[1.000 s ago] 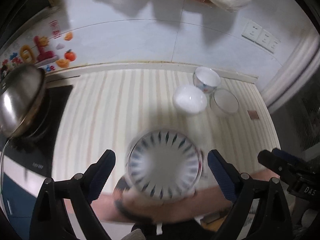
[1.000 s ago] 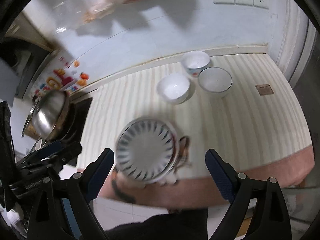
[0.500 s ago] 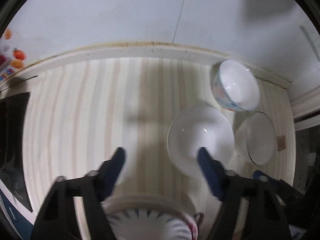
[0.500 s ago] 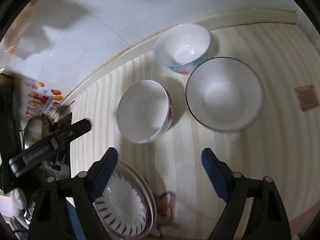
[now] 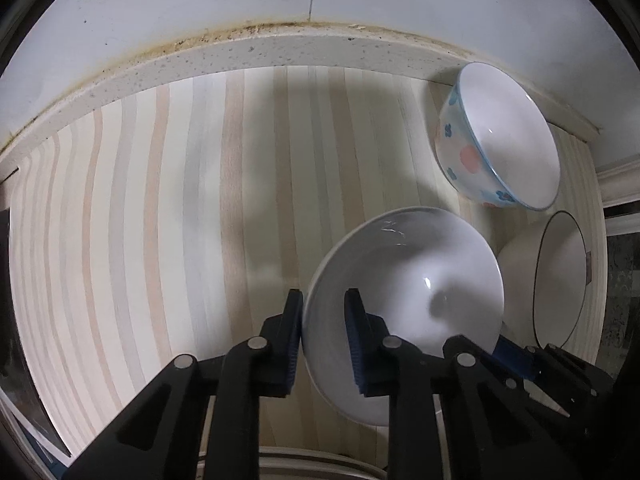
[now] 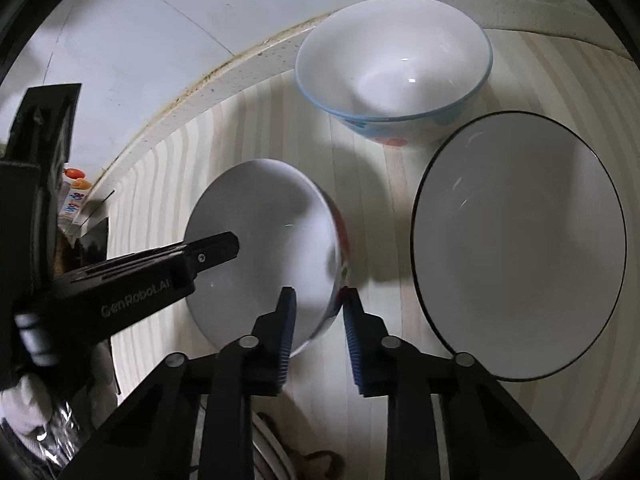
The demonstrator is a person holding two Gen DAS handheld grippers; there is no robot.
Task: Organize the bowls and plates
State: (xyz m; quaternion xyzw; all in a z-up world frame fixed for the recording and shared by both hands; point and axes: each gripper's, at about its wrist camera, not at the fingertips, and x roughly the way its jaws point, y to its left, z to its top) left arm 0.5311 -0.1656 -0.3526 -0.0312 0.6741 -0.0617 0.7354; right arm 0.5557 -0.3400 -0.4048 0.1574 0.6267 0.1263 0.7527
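On the striped counter (image 5: pixel 160 208), both the left hand-held gripper (image 5: pixel 323 308) and right hand-held gripper (image 6: pixel 316 304) clamp the white bowl's (image 5: pixel 404 288) rim.

The right gripper (image 6: pixel 316 300) pinches the near rim of the white bowl (image 6: pixel 260 240), one finger inside and one outside, with the bowl tilted on the striped counter (image 6: pixel 384 208). The left gripper (image 6: pixel 212 250) (seen from the side, so its jaw state is unclear) reaches over the bowl's far edge. Behind stands a blue-rimmed bowl (image 6: pixel 394 64), and just right a black-rimmed bowl (image 6: pixel 520 248).
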